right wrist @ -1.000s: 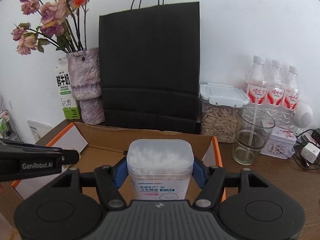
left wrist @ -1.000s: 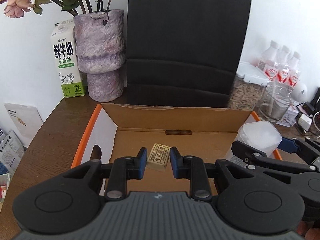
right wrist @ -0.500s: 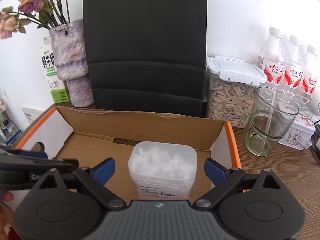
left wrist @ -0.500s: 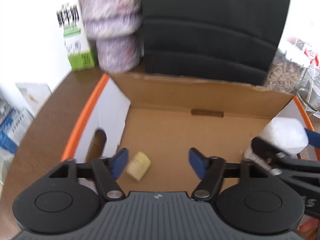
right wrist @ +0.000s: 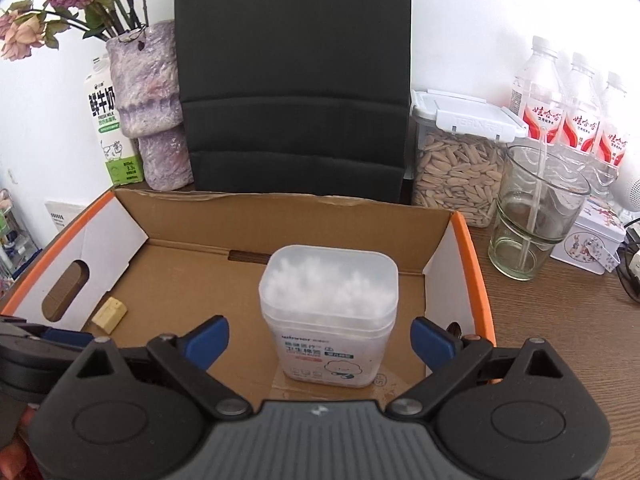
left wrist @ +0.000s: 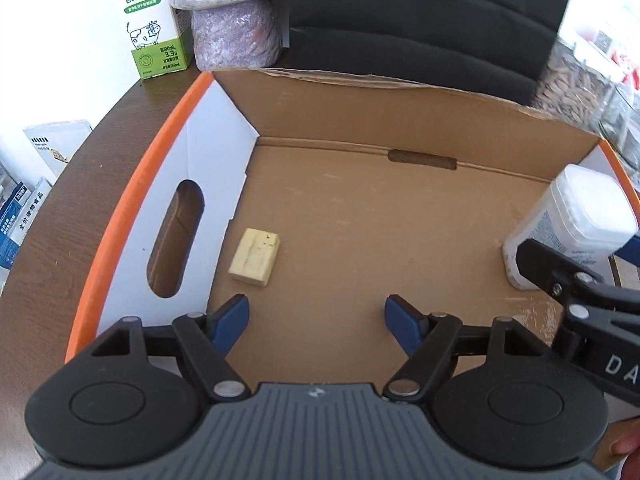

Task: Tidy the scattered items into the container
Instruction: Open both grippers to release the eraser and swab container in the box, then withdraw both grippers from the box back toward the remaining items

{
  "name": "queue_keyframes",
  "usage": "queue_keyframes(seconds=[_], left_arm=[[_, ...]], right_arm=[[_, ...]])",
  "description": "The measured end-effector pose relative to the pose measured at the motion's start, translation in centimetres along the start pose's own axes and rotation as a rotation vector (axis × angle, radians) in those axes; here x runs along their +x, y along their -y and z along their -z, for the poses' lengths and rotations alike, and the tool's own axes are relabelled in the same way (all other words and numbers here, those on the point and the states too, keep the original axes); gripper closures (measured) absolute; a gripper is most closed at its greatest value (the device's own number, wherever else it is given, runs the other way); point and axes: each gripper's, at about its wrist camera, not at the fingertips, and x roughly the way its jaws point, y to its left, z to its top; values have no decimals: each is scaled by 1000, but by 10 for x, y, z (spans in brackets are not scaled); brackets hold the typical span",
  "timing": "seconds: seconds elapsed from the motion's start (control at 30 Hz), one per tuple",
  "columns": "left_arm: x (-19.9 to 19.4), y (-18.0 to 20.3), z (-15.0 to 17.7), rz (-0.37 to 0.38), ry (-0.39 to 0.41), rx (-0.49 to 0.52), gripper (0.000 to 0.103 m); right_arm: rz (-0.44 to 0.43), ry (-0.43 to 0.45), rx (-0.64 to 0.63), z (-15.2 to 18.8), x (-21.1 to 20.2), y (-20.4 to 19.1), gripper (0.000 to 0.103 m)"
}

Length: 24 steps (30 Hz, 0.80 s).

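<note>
An open cardboard box point(left wrist: 132, 204) with orange edges lies below both grippers. A small yellow block point(left wrist: 255, 256) rests on its floor by the left wall, just ahead of my left gripper point(left wrist: 316, 312). That gripper's jaws are opening, with nothing between them. A white tub of cotton swabs point(right wrist: 328, 312) stands upright on the box floor near the right wall point(right wrist: 476, 280). My right gripper point(right wrist: 320, 330) is open, its blue pads point(right wrist: 208, 336) well clear of the tub on either side. The tub point(left wrist: 572, 224) also shows in the left wrist view.
Behind the box stand a milk carton point(left wrist: 146, 20), a purple vase point(right wrist: 148, 108) with flowers and a black paper bag point(right wrist: 292, 80). To the right are a jar of seeds point(right wrist: 456, 168), a glass point(right wrist: 536, 220), three water bottles point(right wrist: 576, 112) and a small tin point(right wrist: 588, 240).
My left jaws let go of the yellow block, which now lies on the box floor. My right jaws opened off the swab tub. Both grippers sank toward the box.
</note>
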Motion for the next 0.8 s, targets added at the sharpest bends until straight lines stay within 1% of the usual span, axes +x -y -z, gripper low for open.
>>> queue_keyframes(seconds=[0.4, 0.47, 0.57, 0.67, 0.7, 0.73, 0.77, 0.8], left_arm=[[-38, -2, 34, 8, -16, 1, 25], [-46, -4, 42, 29, 16, -10, 24], [-68, -7, 51, 50, 73, -10, 24], [-96, -8, 59, 51, 144, 5, 17], [-106, -10, 63, 54, 171, 10, 11], [-117, -11, 67, 57, 202, 13, 2], [-128, -13, 72, 52, 231, 13, 0], [-137, -16, 77, 50, 261, 13, 0]], right_arm=[[3, -21, -1, 35, -44, -5, 6], [7, -3, -6, 38, -56, -7, 5], [3, 44, -10, 41, -82, -8, 1], [-5, 87, -18, 44, -113, -12, 0], [-7, 103, -24, 46, -125, -13, 0], [-11, 118, -30, 49, -136, -14, 0], [-15, 133, -32, 52, -147, -14, 0], [-21, 146, -36, 54, -159, -14, 0]])
